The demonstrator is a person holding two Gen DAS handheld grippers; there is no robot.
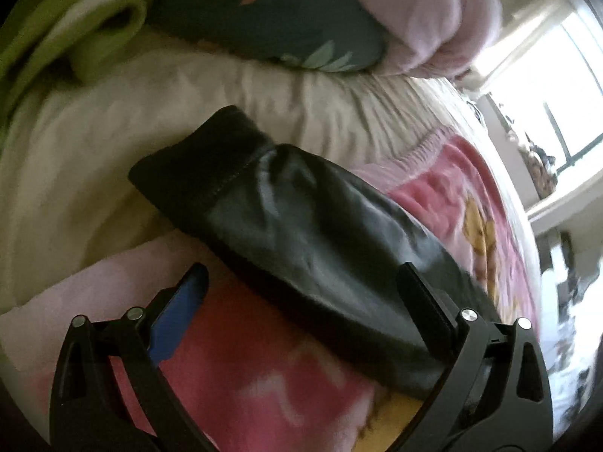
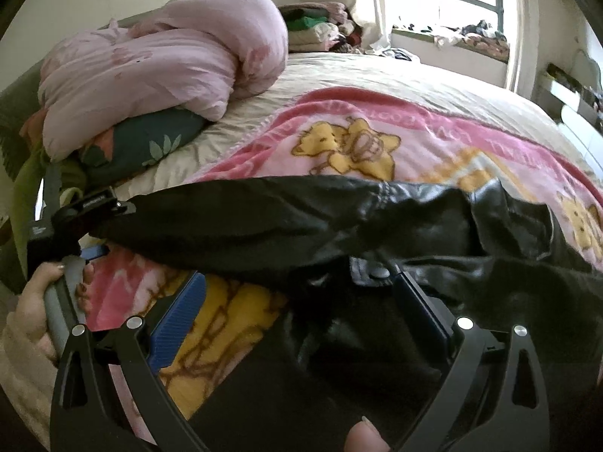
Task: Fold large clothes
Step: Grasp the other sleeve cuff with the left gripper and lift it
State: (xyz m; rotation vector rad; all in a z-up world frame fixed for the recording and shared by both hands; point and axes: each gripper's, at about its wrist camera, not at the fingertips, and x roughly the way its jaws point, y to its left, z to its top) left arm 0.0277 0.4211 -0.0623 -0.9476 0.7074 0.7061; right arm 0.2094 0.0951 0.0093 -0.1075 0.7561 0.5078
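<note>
- The black, glossy leather-like jacket [image 2: 377, 218] lies across the pink cartoon-bear blanket [image 2: 377, 128] on the bed; its sleeve [image 1: 301, 226] points toward 11 o'clock in the left wrist view, ending in a ribbed cuff [image 1: 196, 158].
- The left claw [image 1: 301, 290] stands apart, straddling the sleeve without clamping it.
- The right claw [image 2: 301, 293] is likewise apart, over the jacket body near a metal snap button [image 2: 380, 272].
- We judge the step to be a sleeve fold: close on the sleeve near the cuff, through both layers, as the slick material may slip.
- A rolled pink duvet [image 2: 169, 60] sits at 10 o'clock.
</note>
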